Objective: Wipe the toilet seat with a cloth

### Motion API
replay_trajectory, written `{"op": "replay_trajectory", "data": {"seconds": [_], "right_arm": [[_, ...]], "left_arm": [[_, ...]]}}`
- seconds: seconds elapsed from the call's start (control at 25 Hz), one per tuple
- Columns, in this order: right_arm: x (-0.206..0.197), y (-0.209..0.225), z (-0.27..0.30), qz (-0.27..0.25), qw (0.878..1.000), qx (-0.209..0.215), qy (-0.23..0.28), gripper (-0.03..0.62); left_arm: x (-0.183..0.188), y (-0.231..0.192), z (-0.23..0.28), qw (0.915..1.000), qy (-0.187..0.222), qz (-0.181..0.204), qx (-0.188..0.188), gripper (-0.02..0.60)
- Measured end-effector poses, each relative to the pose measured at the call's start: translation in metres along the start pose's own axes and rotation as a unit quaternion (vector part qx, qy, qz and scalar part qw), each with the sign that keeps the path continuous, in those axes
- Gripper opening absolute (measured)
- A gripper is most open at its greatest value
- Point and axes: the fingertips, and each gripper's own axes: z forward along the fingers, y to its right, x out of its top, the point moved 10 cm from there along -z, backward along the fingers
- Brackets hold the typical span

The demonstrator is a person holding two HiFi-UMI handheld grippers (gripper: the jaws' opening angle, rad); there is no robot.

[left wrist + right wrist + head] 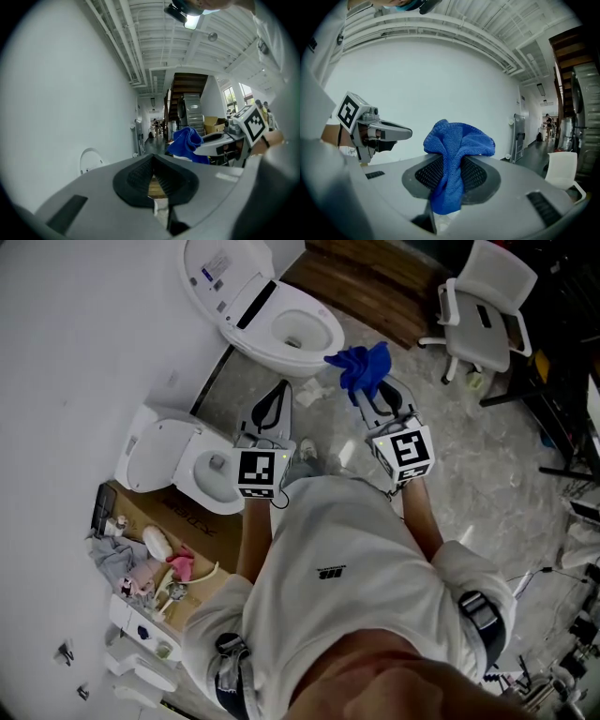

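The right hand-held gripper (451,161) is clamped on a blue cloth (360,366), which bunches above its jaws and hangs down between them, held in the air just beside the front rim of the toilet seat (324,324), not touching it. The left hand-held gripper (153,164) has its jaws closed together with nothing between them, and it points at the floor near the front of that same seat, on the side of a second toilet (159,457).
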Motion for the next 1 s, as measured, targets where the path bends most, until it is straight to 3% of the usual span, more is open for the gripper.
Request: {"op": "replay_trajectory", "data": {"seconds": [0.56,1.0], "right_arm": [[0.015,0.016,0.112,-0.01,1.0,-0.027,-0.004,0.092],[0.008,0.042,0.156,-0.004,0.999,-0.029,-0.017,0.092]], "left_arm": [[0.0,-0.097,0.074,0.9994,0.014,-0.002,-0.032,0.009],[-0.008,-0.125,0.121,0.9993,0.009,-0.012,-0.034,0.009]]}}
